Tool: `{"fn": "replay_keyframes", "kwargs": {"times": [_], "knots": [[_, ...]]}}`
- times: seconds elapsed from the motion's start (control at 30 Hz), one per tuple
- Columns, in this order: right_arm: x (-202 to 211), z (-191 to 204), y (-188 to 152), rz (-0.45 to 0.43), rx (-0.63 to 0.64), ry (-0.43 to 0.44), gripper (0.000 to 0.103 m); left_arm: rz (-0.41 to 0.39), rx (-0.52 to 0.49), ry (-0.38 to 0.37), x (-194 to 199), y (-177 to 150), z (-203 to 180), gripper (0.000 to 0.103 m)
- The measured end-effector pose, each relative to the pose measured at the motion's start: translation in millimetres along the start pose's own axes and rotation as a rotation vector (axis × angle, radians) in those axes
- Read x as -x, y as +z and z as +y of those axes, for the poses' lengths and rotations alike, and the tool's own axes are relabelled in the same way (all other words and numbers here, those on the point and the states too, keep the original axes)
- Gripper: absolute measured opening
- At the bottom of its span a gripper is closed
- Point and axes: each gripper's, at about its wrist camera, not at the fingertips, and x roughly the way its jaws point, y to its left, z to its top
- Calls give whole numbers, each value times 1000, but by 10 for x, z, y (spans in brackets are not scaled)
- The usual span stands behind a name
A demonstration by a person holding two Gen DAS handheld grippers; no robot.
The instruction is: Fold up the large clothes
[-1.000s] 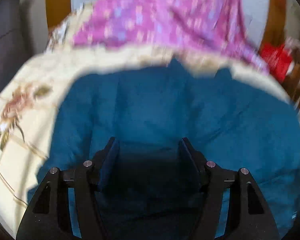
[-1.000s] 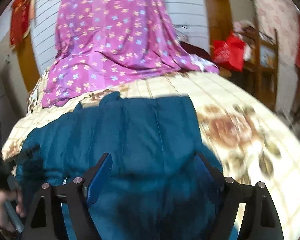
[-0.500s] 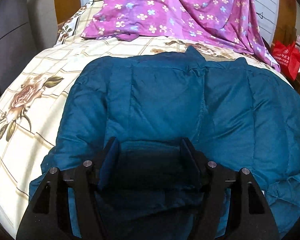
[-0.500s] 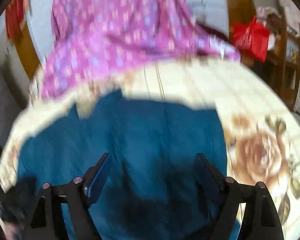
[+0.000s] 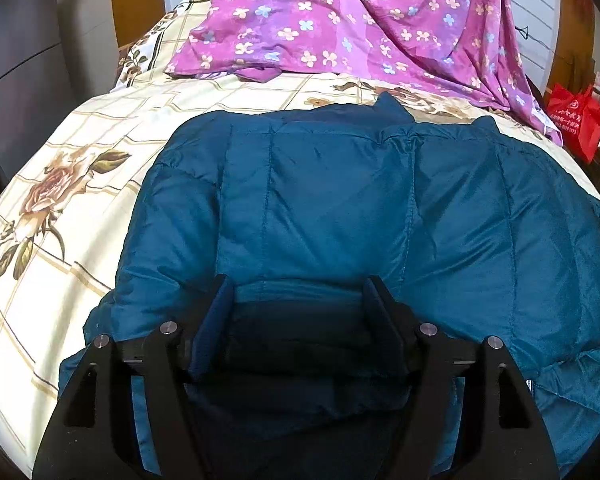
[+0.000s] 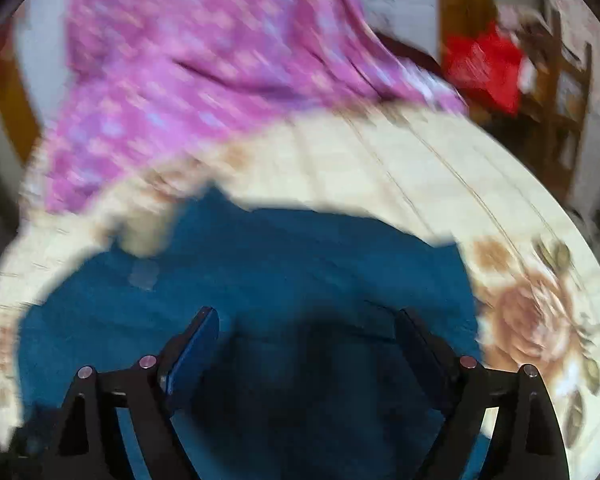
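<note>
while the blue padded jacket [image 5: 340, 208] lies spread across the floral bedspread [image 5: 60, 184] under both my tongs, left gripper [image 5: 296, 300] and right gripper [image 6: 304, 332] are opening with only flat cloth between them, the left nearer its hem.

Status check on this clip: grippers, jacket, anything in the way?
Left gripper jaws opening, nothing pinched. Right gripper jaws opening, empty, view blurred. Blue jacket flat on the floral bedsheet. Purple cloth beyond the jacket, clear of it.

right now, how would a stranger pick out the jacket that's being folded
Find the bed with the cream rose-print sheet. At its far end lies a purple flowered cloth; nearer the camera lies the teal quilted jacket. It is the only plain, puffy, stitched item, with no print.
</note>
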Motion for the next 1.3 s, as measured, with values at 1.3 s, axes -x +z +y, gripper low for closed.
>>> {"fn": "replay_keyframes", "kwargs": {"times": [1.3], "knots": [[1278,-518,-1901,78,11,-30,103,-60,-2,-100,912,-393,615,72]]}}
